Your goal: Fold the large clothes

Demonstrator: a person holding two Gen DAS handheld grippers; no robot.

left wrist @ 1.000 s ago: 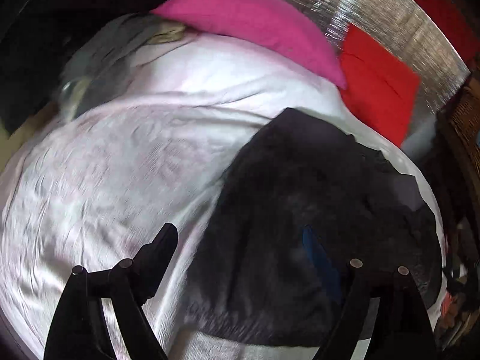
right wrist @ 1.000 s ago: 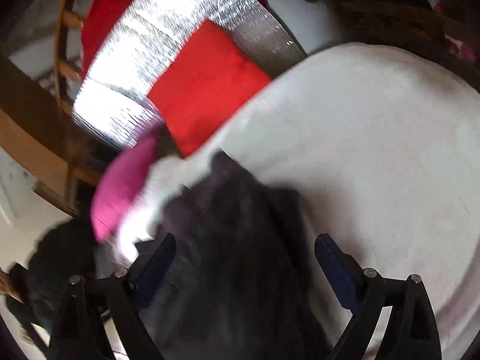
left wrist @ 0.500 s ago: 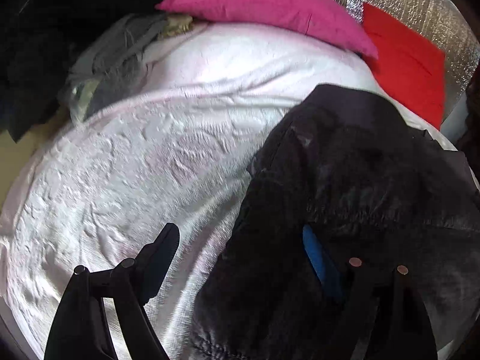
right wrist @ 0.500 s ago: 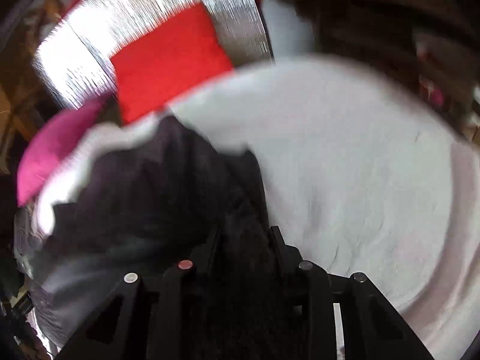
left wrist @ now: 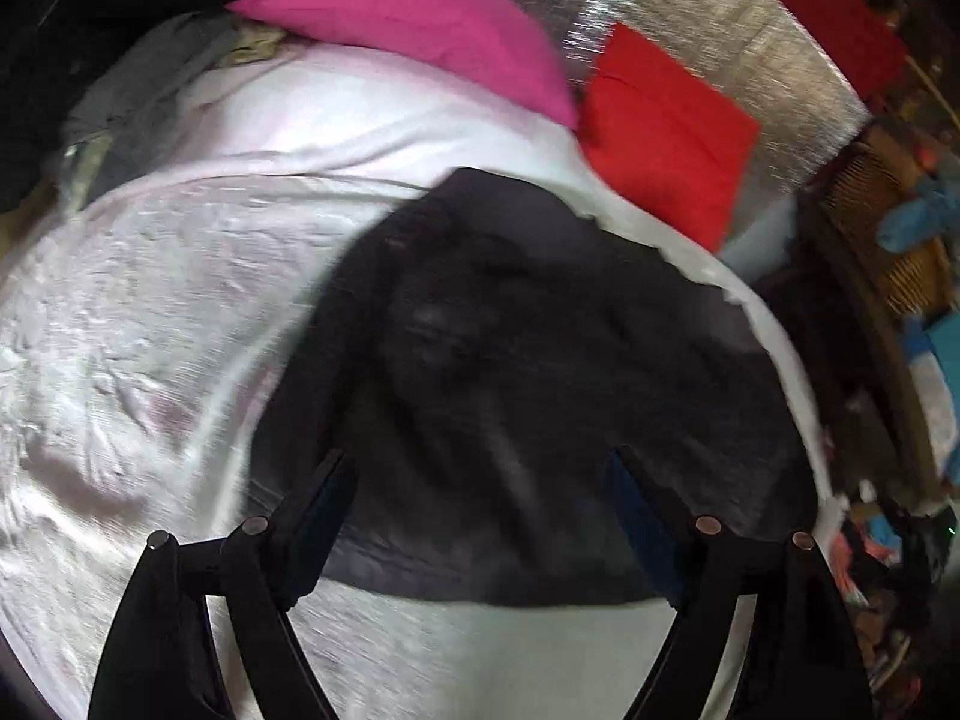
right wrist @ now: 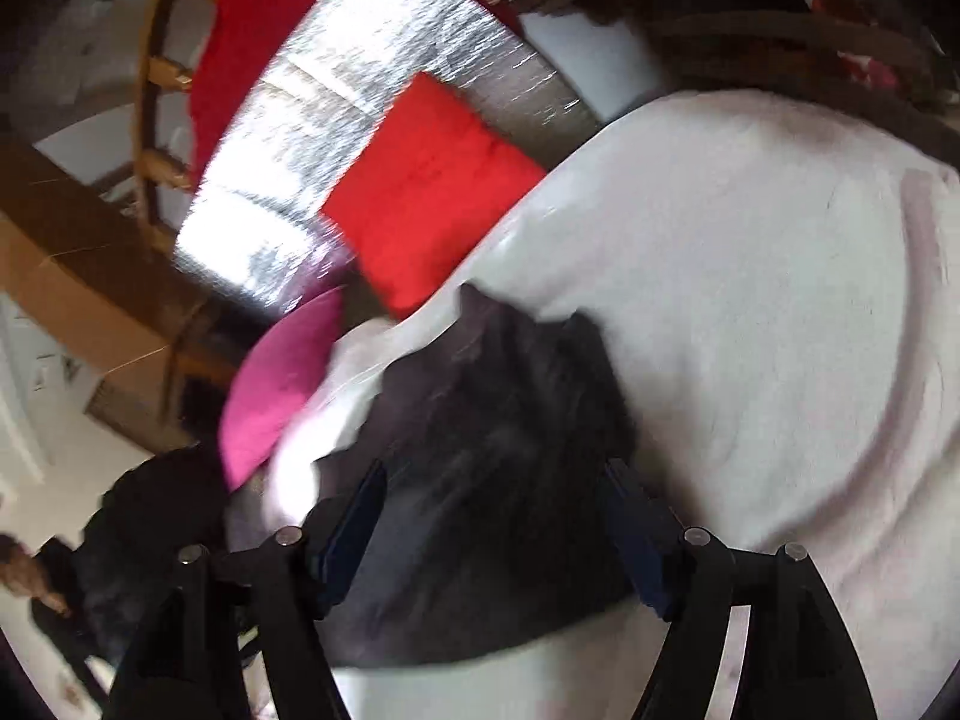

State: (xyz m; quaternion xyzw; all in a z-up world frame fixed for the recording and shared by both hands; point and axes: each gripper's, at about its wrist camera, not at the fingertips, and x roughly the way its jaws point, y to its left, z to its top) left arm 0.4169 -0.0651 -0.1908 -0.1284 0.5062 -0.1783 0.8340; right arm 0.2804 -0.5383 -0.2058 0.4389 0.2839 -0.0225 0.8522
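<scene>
The left gripper (left wrist: 480, 480) hangs over the near part of the black garment (left wrist: 528, 348) with its jaws standing wide, and nothing is pinched between them. The right gripper (right wrist: 498, 504) is also over the garment; its jaws are opening, the dark cloth lies under them, and the pads do not press on it.

The garment lies spread on the white bed cover (left wrist: 150, 330), its near hem straight and close to the grippers, its far end pointing to the pillows. It seems partly folded already, though motion blur hides the layers.

For the step in hand, I think each gripper should take one corner of the near hem, both layers together, lift only a little, and carry the edge toward the far end so the cloth does not drag or crease. Both sides should travel evenly.

The cover is quilted and wrinkled, so the garment may catch on it. Beyond the garment a pink pillow (left wrist: 414, 18) and a red pillow (left wrist: 660, 132) lean against a silver foil panel (left wrist: 690, 18). A grey cloth heap (left wrist: 144, 90) sits beside the pink pillow. A wicker basket (left wrist: 888, 228) stands past the red pillow.
</scene>
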